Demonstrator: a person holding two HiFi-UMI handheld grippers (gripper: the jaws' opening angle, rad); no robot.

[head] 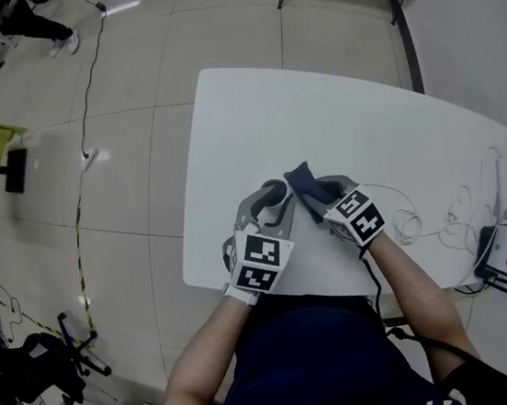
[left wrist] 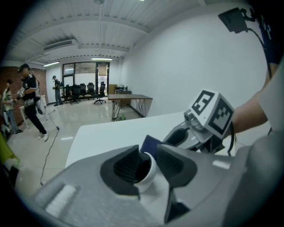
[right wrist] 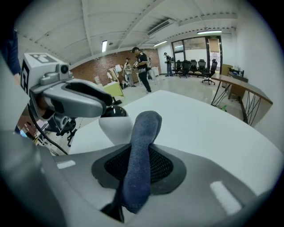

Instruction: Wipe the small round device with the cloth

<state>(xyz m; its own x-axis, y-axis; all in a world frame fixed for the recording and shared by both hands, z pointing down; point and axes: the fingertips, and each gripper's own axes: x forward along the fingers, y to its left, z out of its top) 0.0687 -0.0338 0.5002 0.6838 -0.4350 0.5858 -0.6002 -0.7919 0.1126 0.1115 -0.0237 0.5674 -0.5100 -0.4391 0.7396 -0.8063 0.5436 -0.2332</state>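
My left gripper [head: 268,200] is shut on the small round device [head: 276,193], a white puck with a dark top, held just above the white table [head: 252,123] near its front edge. In the left gripper view the device [left wrist: 150,172] sits pinched between the two dark pads. My right gripper [head: 319,196] is shut on a dark blue cloth [head: 304,184], whose free end stands up next to the device, close enough to touch it. In the right gripper view the cloth [right wrist: 140,150] rises between the jaws, with the device [right wrist: 113,127] just behind it to the left.
Thin white cables [head: 411,221] lie on the table to the right of my hands. A white router with black antennas [head: 504,254] sits at the right edge. A black cord [head: 84,108] runs across the tiled floor on the left. People stand far off in the room.
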